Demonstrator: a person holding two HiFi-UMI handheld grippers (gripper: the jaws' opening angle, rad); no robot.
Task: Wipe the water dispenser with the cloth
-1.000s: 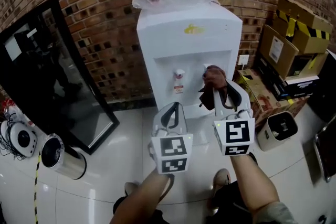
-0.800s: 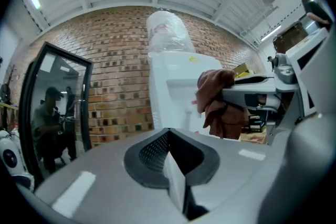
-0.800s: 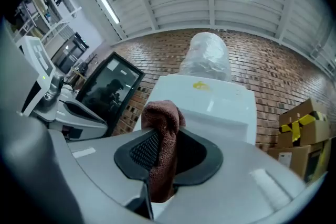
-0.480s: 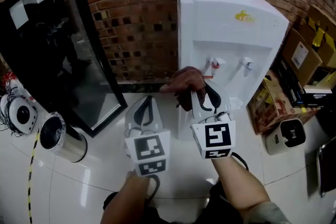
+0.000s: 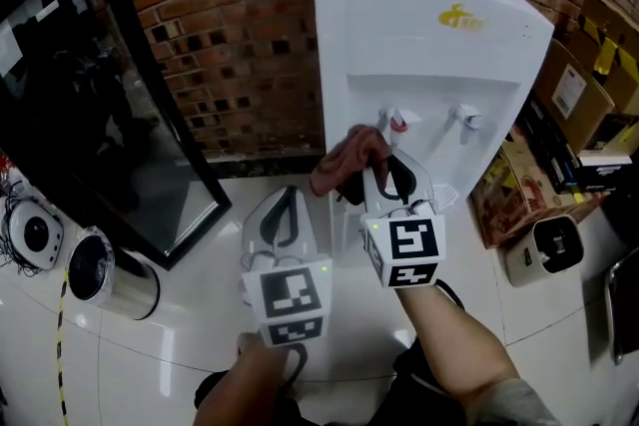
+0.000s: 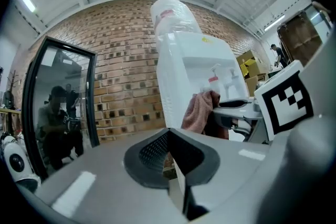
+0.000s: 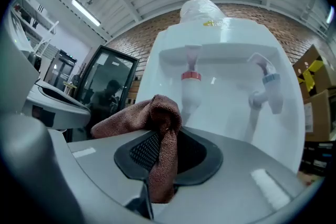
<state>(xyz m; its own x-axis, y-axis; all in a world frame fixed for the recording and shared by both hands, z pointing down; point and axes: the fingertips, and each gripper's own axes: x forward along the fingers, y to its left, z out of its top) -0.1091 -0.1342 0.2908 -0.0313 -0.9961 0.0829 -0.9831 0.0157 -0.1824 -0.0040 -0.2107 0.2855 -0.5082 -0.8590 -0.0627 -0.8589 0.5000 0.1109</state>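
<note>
Half the cloth [image 7: 164, 162] inside right gripper [image 5: 385, 177]

Left gripper [image 5: 287, 195] and right gripper [image 5: 383, 173]: light grey plastic shells, with jaws rimmed in black in a teardrop outline. Inner pads [image 7: 140, 150] are black with a fine mesh texture. Each gripper carries a white cube [image 5: 406, 251] with black square markers on its faces and a small green light [image 5: 372, 225] at a top corner. A thin dark cable [image 5: 296, 361] loops under the left one. Forearms are bare. Grey sleeve [image 5: 514, 406] edge at lower right, probably a short-sleeved top, cut off by the frame.
</note>
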